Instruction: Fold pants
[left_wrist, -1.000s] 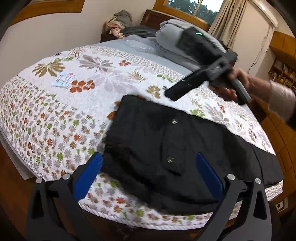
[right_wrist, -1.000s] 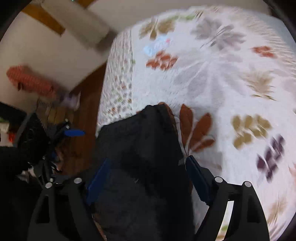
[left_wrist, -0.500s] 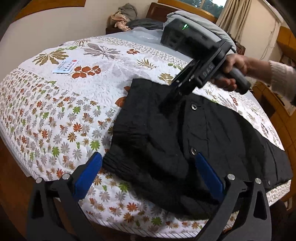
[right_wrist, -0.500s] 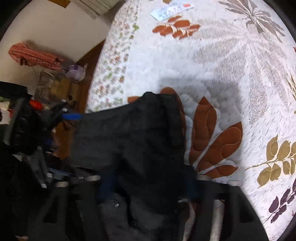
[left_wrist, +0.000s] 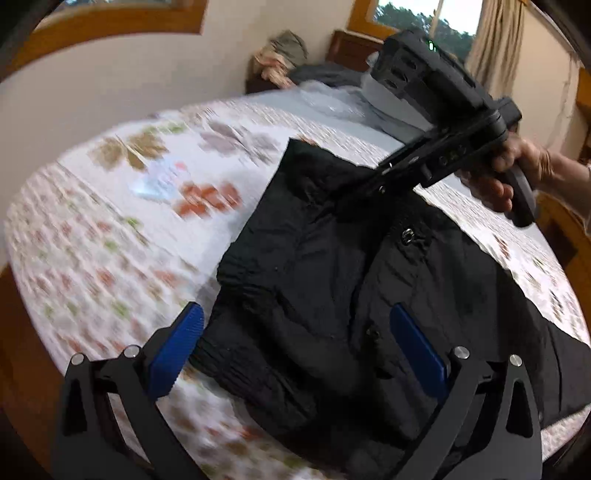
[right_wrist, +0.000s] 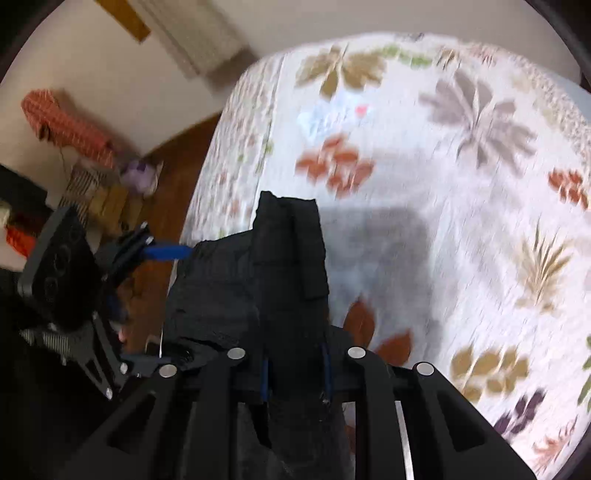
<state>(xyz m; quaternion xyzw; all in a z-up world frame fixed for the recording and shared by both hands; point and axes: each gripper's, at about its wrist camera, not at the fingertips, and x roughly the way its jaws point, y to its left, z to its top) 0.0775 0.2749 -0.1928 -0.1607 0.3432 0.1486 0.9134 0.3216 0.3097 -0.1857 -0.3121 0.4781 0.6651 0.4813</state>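
Observation:
Black pants (left_wrist: 332, 280) lie across a leaf-patterned quilt (left_wrist: 92, 240), waistband toward me. My left gripper (left_wrist: 295, 317) is open, its blue fingers either side of the near waistband corner and not touching it. A hand (left_wrist: 509, 173) holds my right gripper (left_wrist: 351, 195) at the far waistband corner. In the right wrist view the right gripper (right_wrist: 295, 373) has its jaws closing, its pads pressing a bunched fold of the pants (right_wrist: 288, 258), and that corner stands raised off the quilt (right_wrist: 461, 240). One blue finger (right_wrist: 166, 252) of the left gripper shows at the left.
A small printed card (left_wrist: 159, 181) lies on the quilt left of the pants. Folded bedding and clothes (left_wrist: 388, 107) are piled at the headboard. Beside the bed are a wooden floor (right_wrist: 173, 177) and clutter along the wall (right_wrist: 66, 125).
The right gripper came down over the far waistband corner, closed on it and raised it. The left gripper moved in over the near corner and stayed open.

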